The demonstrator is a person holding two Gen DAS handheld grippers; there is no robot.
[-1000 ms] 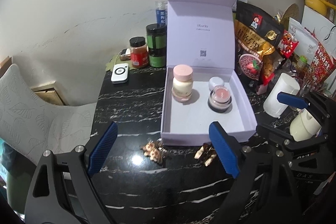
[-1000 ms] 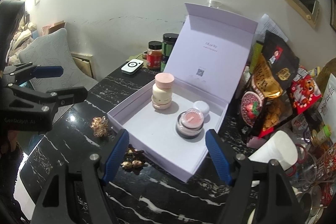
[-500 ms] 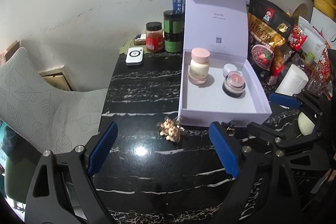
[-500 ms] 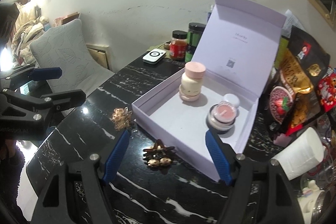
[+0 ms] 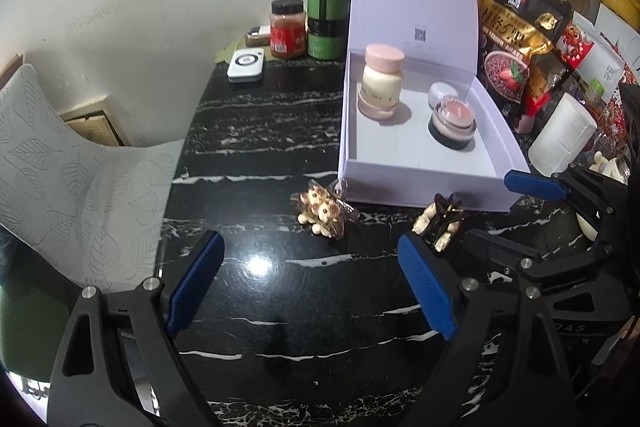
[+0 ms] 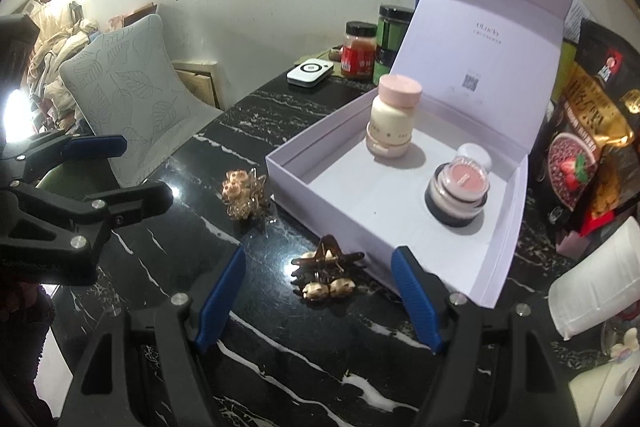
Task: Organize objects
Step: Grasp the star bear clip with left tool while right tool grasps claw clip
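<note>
An open lilac box (image 5: 424, 187) (image 6: 336, 223) with its lid raised stands on the black marble table (image 5: 260, 147). Inside are a pink-capped bottle (image 5: 382, 83) (image 6: 394, 115) and a pink-lidded round jar (image 5: 454, 121) (image 6: 458, 193). In front of the box lie a pale clear hair clip (image 5: 324, 213) (image 6: 244, 193) and a brown claw clip (image 5: 440, 223) (image 6: 326, 271). My left gripper (image 5: 312, 283) (image 6: 132, 169) is open above bare table, near the pale clip. My right gripper (image 6: 320, 297) (image 5: 490, 211) is open, with the brown clip between its tips, untouched.
At the back stand a red jar (image 5: 286, 29), green jars (image 5: 326, 19) and a white device (image 5: 246, 67). Snack bags (image 5: 516, 39) and a white roll (image 5: 562, 135) crowd the right. A leaf-patterned chair (image 5: 60, 163) sits past the table's left edge.
Both grippers have sunk toward the table and come closer to the two clips. The brown clip now lies between the right gripper's tips. Nothing was grasped.
</note>
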